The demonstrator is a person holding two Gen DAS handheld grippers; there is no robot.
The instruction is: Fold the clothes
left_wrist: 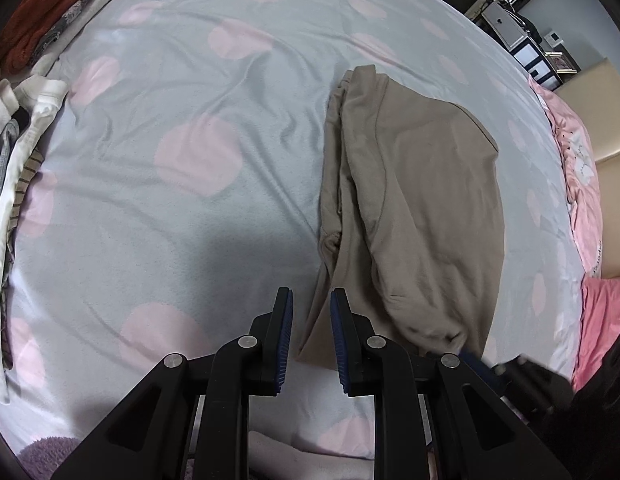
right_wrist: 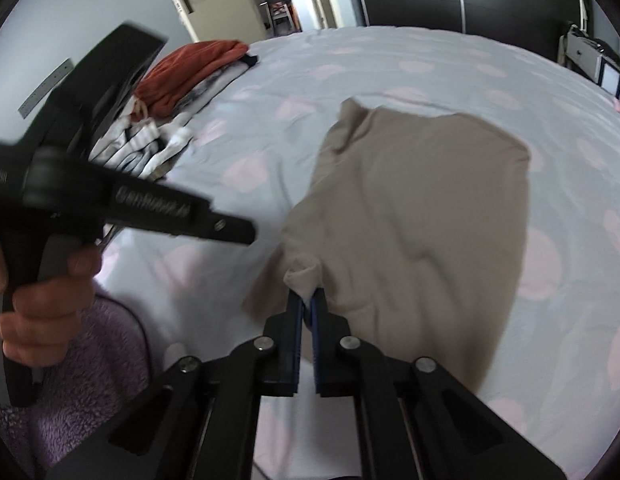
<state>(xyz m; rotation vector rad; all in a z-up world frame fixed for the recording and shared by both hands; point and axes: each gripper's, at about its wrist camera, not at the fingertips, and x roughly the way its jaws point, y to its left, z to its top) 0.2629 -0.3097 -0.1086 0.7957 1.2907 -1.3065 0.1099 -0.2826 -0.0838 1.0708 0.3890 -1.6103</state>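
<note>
In the left wrist view the left hand-held gripper hangs slightly parted and empty over the near edge of the beige shirt lying on the bed, while in the right wrist view the right hand-held gripper is clenched on a bunched fold of that shirt

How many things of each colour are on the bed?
Beige: 1, the garment
Rust-orange: 1, the folded cloth
White and striped mix: 1 heap, the clothes pile; separate pieces cannot be counted
Total: 3
</note>
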